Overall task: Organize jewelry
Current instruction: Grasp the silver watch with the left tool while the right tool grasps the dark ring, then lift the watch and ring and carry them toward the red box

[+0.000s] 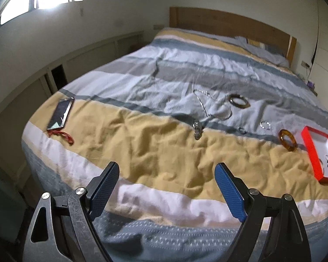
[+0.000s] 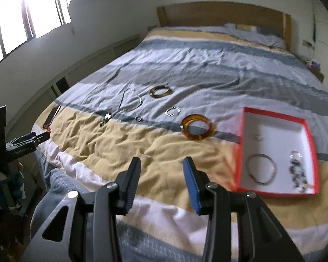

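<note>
A red box with a white inside [image 2: 247, 131] lies on the bed at the right; it also shows in the left wrist view [image 1: 310, 150]. It holds a silver bangle [image 2: 261, 171], a dark beaded piece [image 2: 298, 172] and a small ring [image 2: 258, 137]. On the striped cover lie an amber bangle [image 2: 196, 127] [image 1: 287, 140], a dark bangle [image 2: 160, 91] [image 1: 239, 101], a silver bracelet [image 2: 173, 111], a small ring [image 2: 138, 119], a chain necklace [image 2: 131, 102] [image 1: 210, 104] and a metal clasp piece [image 1: 197, 129]. My left gripper [image 1: 166, 174] and right gripper [image 2: 161, 168] are open and empty, above the near bed edge.
A phone with a red strap [image 1: 61, 113] lies at the bed's left edge. The wooden headboard [image 1: 229, 23] and pillow are at the far end. A low wall cabinet [image 1: 54, 74] runs along the left. The left gripper body shows in the right wrist view [image 2: 21, 145].
</note>
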A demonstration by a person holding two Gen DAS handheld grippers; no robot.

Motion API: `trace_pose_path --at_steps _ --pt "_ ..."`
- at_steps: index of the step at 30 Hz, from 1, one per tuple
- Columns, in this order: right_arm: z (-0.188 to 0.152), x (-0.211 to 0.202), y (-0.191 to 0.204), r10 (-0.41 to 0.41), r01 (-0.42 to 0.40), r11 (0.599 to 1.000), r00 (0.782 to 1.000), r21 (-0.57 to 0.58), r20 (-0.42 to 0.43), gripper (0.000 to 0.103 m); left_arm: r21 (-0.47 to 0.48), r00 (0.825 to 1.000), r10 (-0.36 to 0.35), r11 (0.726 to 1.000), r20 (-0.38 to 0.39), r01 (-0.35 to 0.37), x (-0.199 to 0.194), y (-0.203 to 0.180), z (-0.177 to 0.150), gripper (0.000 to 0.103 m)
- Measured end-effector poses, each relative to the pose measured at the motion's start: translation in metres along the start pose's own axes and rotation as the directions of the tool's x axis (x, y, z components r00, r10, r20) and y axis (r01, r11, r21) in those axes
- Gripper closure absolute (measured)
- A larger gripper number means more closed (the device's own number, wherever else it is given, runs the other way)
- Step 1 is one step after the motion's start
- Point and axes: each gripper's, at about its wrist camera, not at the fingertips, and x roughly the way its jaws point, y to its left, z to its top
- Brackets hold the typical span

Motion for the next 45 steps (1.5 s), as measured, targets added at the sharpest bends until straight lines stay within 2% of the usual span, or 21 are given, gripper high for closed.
trace_pose_path --at_steps 7,16,24,27,29,32,33,38,45 --pt "0.02 0.084 0.018 0.058 -0.063 0.997 0.994 -0.046 -0.094 0.064 0.013 0.996 -0.044 0.999 -0.075 0.046 0.064 -0.007 0.015 0.03" --pt "0.052 0.175 0.032 0.127 -0.14 0.987 0.98 -0.075 -0.156 0.065 0.058 0.984 -0.094 0.993 -0.149 0.104 0.15 -0.03 0.048 0.046" --pt "0.069 0.236 0.042 0.169 -0.186 0.98 0.968 -0.073 -0.187 0.066 0.063 0.978 -0.115 0.99 -0.173 0.127 0.193 -0.039 0.057 0.055" --pt "0.072 0.253 0.043 0.167 -0.183 0.981 0.966 -0.069 -0.196 0.069 0.081 0.978 -0.118 0.988 -0.174 0.134 0.202 -0.043 0.058 0.059" --pt "0.074 0.26 0.043 0.168 -0.183 0.981 0.966 -0.061 -0.196 0.073 0.092 0.978 -0.118 0.986 -0.174 0.136 0.206 -0.046 0.058 0.066" --pt "0.076 0.266 0.042 0.167 -0.181 0.982 0.966 -0.056 -0.195 0.081 0.117 0.977 -0.122 0.983 -0.177 0.144 0.21 -0.054 0.059 0.081" --pt "0.076 0.268 0.042 0.167 -0.18 0.982 0.966 -0.056 -0.196 0.084 0.122 0.978 -0.116 0.983 -0.174 0.138 0.209 -0.056 0.059 0.081" --pt "0.075 0.265 0.045 0.159 -0.176 0.982 0.968 -0.072 -0.192 0.084 0.113 0.98 -0.112 0.985 -0.163 0.131 0.204 -0.056 0.06 0.081" --pt "0.074 0.225 0.05 0.165 -0.179 0.98 0.974 -0.082 -0.155 0.084 0.072 0.979 -0.137 0.986 -0.151 0.149 0.173 -0.051 0.059 0.081"
